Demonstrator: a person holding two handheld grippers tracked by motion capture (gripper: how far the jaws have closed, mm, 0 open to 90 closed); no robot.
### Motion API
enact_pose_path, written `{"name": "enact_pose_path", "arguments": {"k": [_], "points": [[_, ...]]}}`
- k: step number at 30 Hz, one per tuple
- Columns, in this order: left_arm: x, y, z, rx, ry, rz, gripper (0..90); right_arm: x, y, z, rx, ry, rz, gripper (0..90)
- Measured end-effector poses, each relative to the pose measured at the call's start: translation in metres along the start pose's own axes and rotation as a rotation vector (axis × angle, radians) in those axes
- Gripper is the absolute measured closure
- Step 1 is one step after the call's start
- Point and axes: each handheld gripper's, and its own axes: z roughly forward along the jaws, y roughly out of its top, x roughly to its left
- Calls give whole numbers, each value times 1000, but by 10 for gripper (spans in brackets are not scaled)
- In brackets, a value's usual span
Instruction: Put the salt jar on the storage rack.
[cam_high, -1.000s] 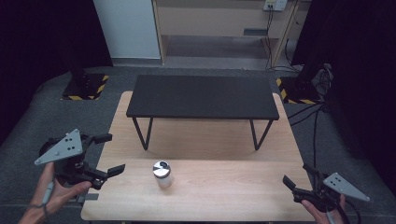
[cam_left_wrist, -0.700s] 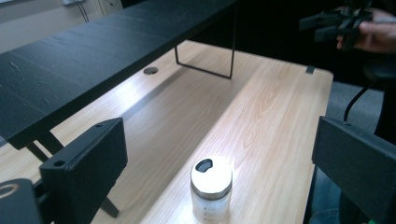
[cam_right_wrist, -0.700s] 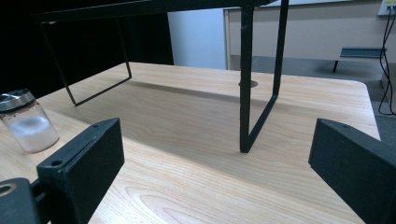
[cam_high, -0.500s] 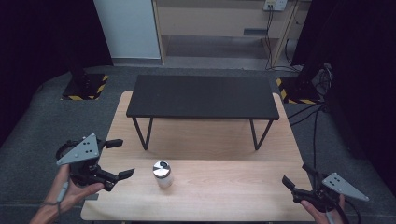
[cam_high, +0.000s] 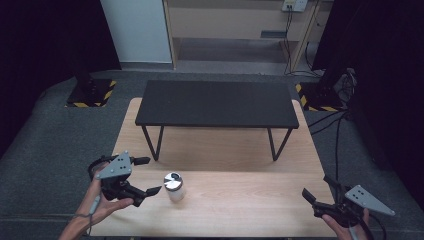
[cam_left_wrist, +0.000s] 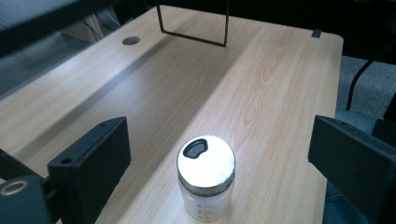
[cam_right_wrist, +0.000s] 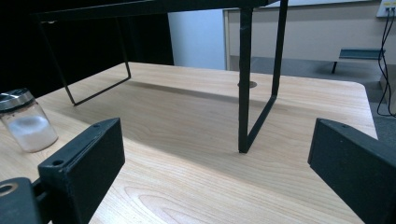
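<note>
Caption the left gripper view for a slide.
Open left gripper fingers flank an upright shaker jar on the wooden table.

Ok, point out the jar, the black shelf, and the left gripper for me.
jar (cam_left_wrist: 205, 161): left gripper view, on its silver lid.
black shelf (cam_high: 216, 103): high view, on the middle of its flat top.
left gripper (cam_high: 148, 176): high view, midway between its two open jaw tips.

A black bench (cam_high: 216, 103) stands on the wooden table (cam_high: 250, 200).
</note>
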Motion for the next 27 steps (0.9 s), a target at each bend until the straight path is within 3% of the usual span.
{"name": "enact_pose_path", "arguments": {"k": [18, 27], "points": [[13, -22, 57, 82, -35, -2, 77, 0, 0, 0, 4, -1, -1, 37], [16, -35, 76, 80, -40, -5, 156, -1, 0, 0, 6, 1, -4, 37]]}}
